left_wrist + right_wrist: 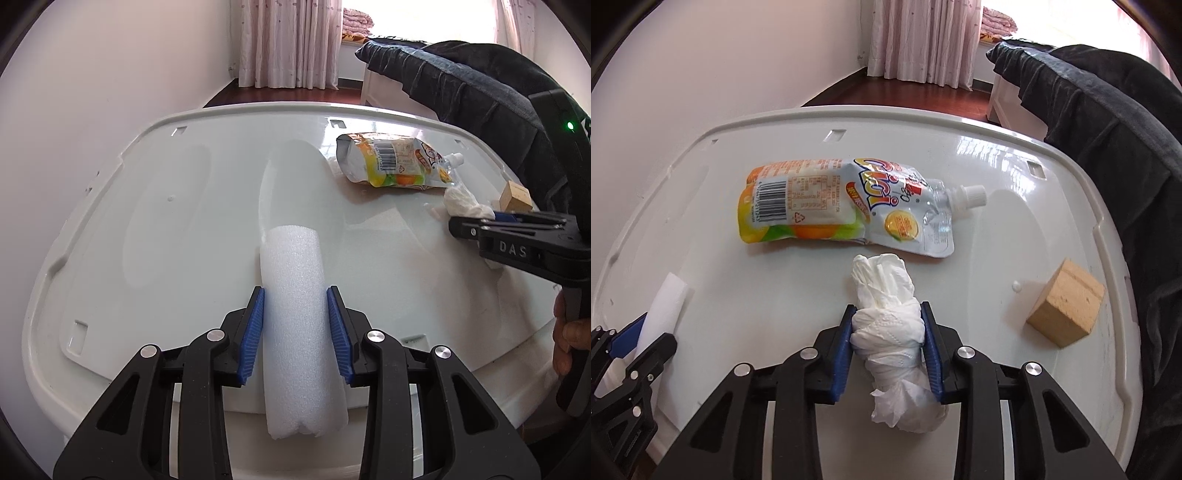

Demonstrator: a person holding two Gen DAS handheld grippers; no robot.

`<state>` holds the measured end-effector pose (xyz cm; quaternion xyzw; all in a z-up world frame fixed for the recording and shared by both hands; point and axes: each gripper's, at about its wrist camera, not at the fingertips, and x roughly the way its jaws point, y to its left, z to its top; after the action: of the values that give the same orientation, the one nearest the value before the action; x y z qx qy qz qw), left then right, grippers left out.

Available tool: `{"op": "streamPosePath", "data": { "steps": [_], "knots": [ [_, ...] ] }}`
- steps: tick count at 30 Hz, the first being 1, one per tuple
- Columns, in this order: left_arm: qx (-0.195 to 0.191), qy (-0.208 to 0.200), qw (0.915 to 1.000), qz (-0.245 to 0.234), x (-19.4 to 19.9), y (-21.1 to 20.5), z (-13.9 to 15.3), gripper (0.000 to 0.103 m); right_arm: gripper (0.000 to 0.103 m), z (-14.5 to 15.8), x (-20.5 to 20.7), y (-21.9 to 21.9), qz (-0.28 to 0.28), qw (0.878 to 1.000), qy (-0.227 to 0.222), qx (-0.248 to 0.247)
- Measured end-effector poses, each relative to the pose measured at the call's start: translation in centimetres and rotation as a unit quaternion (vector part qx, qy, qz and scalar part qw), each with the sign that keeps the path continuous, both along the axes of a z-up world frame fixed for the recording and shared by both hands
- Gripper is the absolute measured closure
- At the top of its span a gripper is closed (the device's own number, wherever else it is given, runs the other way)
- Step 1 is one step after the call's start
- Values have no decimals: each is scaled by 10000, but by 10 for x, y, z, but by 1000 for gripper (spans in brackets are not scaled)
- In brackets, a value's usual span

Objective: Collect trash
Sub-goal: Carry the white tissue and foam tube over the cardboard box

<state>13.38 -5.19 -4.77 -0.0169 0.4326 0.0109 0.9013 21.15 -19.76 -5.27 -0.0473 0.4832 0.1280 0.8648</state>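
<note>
White and glossy, the surface [997, 166] carries a juice pouch [842, 206] and wooden block [1065, 308], neither yet taken. A foam roll [295, 317] is pinched by the left hand-held gripper [295, 328], a twisted tissue wad [890, 328] by the right hand-held gripper [889, 343], apparently for disposal.

We see four pieces of trash on the white table [964, 122]. The foam roll [295, 317] is white, a long cylinder, and it points away from the camera; the left gripper [295, 334] has its blue pads against both sides of it. The tissue [890, 328] is white, crumpled and twisted into a bundle, and it sits clamped in the right gripper [891, 345]. Just beyond the tissue lies the pouch [846, 206], flat on its side, colourful with fruit pictures and a barcode, its white cap pointing right. The block [1065, 308] is a tan cube, to the right, apart from the tissue.
</note>
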Motion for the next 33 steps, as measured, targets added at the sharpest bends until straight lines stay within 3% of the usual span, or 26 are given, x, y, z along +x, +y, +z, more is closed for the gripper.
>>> {"op": "streamPosePath", "data": {
  "steps": [5, 19, 26, 33],
  "knots": [
    [-289, -32, 9996, 63, -1, 10, 3, 72, 69, 12, -19, -4, -20, 9998, -86, 165],
    [185, -207, 9996, 25, -22, 1, 20, 74, 69, 40, -72, -32, -458, 9966, -402, 549],
    [201, -294, 9993, -74, -48, -4, 35, 74, 69, 40, -133, -51, -826, 9921, -541, 769],
    [250, -256, 9989, -312, -104, -16, 39, 74, 69, 34, -209, -54, -906, 9895, -692, 891]
  ]
}}
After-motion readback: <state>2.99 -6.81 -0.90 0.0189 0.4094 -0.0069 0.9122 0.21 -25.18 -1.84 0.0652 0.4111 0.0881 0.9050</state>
